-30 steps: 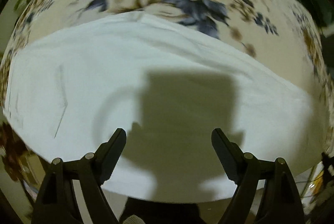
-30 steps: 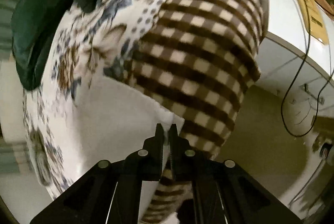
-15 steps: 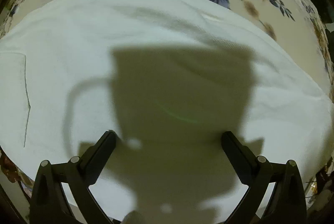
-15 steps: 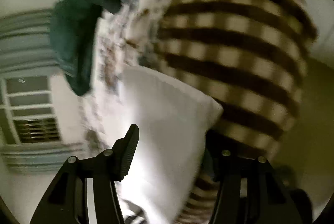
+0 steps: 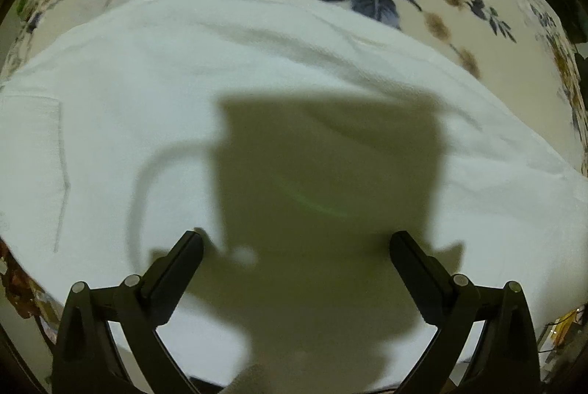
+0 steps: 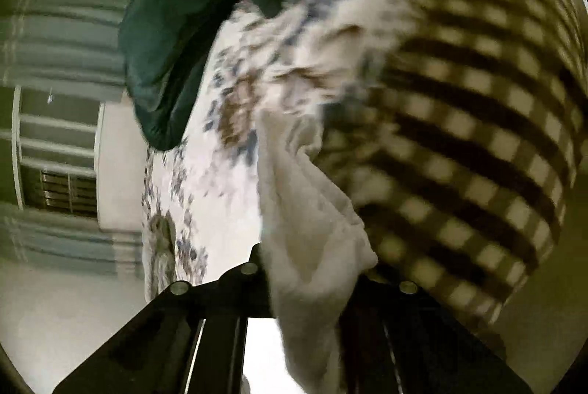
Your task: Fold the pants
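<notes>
Cloth of the white pants (image 6: 312, 247) now bunches up in the right gripper (image 6: 316, 284), jaws hidden so I cannot tell their grip, while the left gripper (image 5: 296, 247) stays wide apart low in its frame, so a fold seems started.

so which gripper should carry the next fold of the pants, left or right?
Likely right. White pants fabric drapes over the right gripper, apparently already caught, though its fingertips are hidden. The left gripper is open and holds nothing above the flat pants.

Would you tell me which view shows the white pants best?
The left wrist view: the white pants lie spread flat, in focus. The right wrist view shows only a blurred bunch of them, covering the right hand-held gripper.
</notes>
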Demonstrator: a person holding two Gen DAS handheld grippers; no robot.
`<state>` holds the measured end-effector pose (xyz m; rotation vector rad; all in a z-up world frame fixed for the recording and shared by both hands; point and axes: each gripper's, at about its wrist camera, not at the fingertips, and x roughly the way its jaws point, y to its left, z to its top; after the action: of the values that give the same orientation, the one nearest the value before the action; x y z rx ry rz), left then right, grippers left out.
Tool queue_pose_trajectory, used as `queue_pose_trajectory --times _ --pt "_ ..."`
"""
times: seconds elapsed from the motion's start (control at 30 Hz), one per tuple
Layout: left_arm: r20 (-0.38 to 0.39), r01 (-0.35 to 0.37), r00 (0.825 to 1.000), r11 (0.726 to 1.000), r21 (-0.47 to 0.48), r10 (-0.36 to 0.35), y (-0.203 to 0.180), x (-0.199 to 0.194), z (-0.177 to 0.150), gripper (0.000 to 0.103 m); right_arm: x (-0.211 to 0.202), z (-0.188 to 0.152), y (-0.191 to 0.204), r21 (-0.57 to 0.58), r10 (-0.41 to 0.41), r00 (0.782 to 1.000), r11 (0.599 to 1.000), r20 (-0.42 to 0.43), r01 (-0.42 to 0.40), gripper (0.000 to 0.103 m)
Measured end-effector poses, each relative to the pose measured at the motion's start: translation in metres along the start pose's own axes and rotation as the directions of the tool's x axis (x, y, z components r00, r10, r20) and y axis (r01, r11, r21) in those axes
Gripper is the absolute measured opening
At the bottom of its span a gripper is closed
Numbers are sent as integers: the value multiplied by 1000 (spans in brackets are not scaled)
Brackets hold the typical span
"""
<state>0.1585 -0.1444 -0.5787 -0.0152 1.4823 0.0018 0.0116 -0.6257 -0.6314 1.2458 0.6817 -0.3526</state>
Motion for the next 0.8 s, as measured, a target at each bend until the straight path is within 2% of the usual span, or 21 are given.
queue_pose_trajectory --times 0.1,0.2,0.3,0.4,0.53,0.63,0.7,0.8 --pt "32 10 999 1000 -23 -9 11 -22 -4 103 -9 -18 55 -84 9 1000 996 -16 -11 9" --pt "59 51 997 996 -70 -46 32 -44 -8 103 -10 -53 114 -177 27 998 984 -53 -36 8" --pt "88 73 994 989 -126 -62 67 -65 -9 103 7 -102 169 -265 30 992 962 -123 -62 8" --pt "124 62 992 981 -187 -39 110 -79 -13 103 44 -172 211 -370 0 976 925 -216 -82 8" --pt "143 25 990 970 -242 11 168 -77 -19 103 105 -260 229 -454 -68 944 887 -323 -91 8" --pt "128 4 991 960 -281 34 213 -77 -41 103 149 -327 228 -537 -155 915 840 -372 -75 8" --pt "106 -8 993 952 -307 42 243 -75 -57 103 171 -369 223 -622 -234 899 782 -371 -53 8" --pt "85 -26 995 940 -340 59 270 -66 -67 103 191 -411 222 -730 -338 876 683 -346 -24 9"
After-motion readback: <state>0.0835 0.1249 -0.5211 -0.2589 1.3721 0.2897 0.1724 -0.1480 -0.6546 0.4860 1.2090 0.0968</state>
